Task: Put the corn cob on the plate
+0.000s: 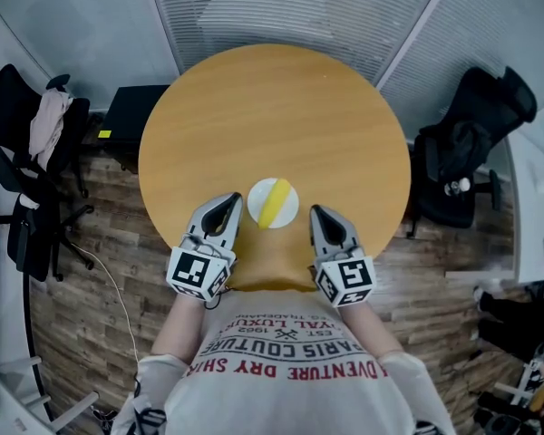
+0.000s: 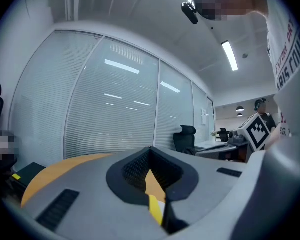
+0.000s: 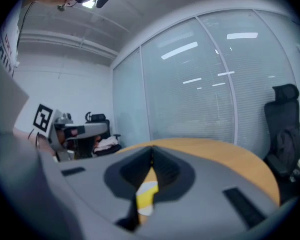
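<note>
On the round table, corn cob lay on the plate between left gripper and right gripper, both closed on nothing (risk: a stray nudge might roll it off).

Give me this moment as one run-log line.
yellow corn cob: on round white plate | left claw: shut, empty | right claw: shut, empty | claws flank plate

Your right gripper faces the round table, its 2 jaws together at the tips; through the gap beneath them, the yellow cob lies on the white plate. A black chair stands at right.
</note>
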A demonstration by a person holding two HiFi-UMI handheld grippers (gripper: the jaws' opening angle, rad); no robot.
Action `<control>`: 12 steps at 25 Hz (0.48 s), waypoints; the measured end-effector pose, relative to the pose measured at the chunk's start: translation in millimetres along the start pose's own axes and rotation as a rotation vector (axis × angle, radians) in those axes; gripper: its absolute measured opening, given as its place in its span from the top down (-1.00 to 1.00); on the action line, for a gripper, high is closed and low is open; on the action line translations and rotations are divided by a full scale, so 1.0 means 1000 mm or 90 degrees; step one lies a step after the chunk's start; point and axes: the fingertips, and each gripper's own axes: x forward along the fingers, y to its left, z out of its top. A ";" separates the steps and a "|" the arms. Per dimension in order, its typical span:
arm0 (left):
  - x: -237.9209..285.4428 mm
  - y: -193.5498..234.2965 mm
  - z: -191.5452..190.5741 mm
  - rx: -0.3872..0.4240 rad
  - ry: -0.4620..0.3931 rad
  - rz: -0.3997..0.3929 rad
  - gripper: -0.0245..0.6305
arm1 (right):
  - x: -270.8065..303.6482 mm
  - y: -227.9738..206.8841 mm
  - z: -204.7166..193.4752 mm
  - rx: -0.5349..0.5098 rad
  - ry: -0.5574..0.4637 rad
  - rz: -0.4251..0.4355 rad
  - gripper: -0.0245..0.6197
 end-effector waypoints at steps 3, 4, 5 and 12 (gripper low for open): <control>-0.001 -0.001 0.000 0.002 -0.001 -0.001 0.83 | -0.001 0.001 0.000 -0.003 -0.003 -0.005 0.83; -0.001 -0.001 0.000 0.002 0.000 -0.001 0.83 | -0.002 0.002 0.000 -0.004 -0.003 -0.006 0.83; -0.001 -0.002 0.000 -0.001 0.001 -0.003 0.83 | -0.002 0.002 0.000 -0.004 -0.003 -0.007 0.83; 0.000 -0.002 -0.003 -0.019 0.011 -0.015 0.83 | -0.003 0.002 0.000 -0.010 -0.004 -0.017 0.83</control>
